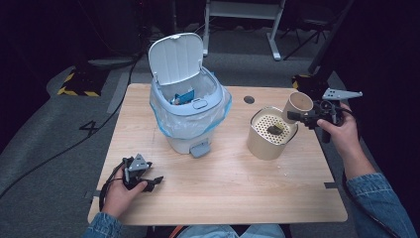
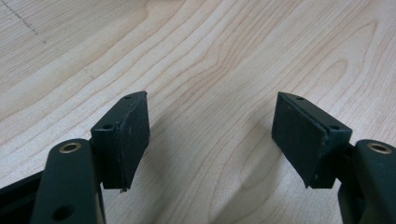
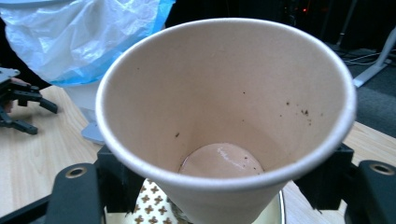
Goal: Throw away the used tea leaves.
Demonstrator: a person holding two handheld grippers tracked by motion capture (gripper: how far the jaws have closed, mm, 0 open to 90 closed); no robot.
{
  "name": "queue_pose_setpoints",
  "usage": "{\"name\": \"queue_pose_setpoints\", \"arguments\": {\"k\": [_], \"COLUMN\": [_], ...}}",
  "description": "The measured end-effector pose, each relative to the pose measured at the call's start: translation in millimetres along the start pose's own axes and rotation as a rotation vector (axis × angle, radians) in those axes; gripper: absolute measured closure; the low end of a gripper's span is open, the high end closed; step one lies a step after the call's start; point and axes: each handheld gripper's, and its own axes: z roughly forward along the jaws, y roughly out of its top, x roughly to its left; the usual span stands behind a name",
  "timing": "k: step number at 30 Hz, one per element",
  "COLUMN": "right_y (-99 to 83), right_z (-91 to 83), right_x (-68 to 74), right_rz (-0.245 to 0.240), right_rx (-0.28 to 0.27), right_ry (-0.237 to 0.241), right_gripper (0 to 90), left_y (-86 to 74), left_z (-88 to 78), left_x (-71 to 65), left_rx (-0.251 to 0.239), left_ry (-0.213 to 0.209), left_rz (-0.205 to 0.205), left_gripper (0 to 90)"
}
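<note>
Right claw (image 1: 300, 116) holds a paper cup (image 1: 297, 103) by its sides, one jaw pressed on each flank, and tips it so the mouth faces away from the hand, over the far rim of a round tin (image 1: 266, 144) that stands just below and in front of the jaws. From above the cup shows as a pale tilted tube; the right gripper view looks straight into it (image 3: 224, 116): a little brownish liquid pools at the bottom, and dark specks dot the inner wall. Beneath the cup, between the jaws, that view catches a strip of the tin's strainer (image 3: 149, 207) with cross-shaped holes, while the high view shows the whole strainer with a dark lump (image 1: 275, 129) lying on it. Beyond the cup, the right gripper view shows the blue-edged bag (image 3: 88, 37) of a bin; the high view shows that bin (image 1: 190, 106) well to the left of the right claw, lid (image 1: 177, 57) raised upright, with blue and white scraps (image 1: 182, 97) inside. Left claw (image 1: 156, 181) rests on the table (image 1: 223, 183) at the near left corner, well apart from the bin and the tin. Its own view shows the pads (image 2: 130, 135) standing wide apart with bare wood (image 2: 210, 93) between them, holding nothing. Left claw also appears small at the left edge of the right gripper view (image 3: 28, 114).
</note>
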Motion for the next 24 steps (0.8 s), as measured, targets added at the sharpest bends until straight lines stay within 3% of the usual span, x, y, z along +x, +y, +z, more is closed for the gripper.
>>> {"name": "queue_pose_setpoints", "arguments": {"k": [6,10,14,24], "right_y": [11.8,23.5,37.8,80.7], "right_z": [3.2,8.0,14.6,45.5], "right_x": [6.7,11.2,15.7,34.0], "right_rz": [-0.019,-0.082,-0.085,-0.134], "right_rx": [0.012,0.045,0.040,0.023], "right_ry": [0.031,0.026,0.050,0.099], "right_gripper": [28.1,28.0,28.0,27.9], "left_y": [0.0,0.0,-0.1,-0.2], "left_z": [0.0,0.0,-0.1,0.0], "left_x": [0.4,0.4,0.1,0.1], "left_rx": [0.000,0.000,0.000,-0.001], "left_ry": [-0.002,-0.002,-0.001,-0.001], "left_rz": [0.001,0.001,0.004,0.003], "left_gripper": [28.3,28.4,28.4,28.4]}}
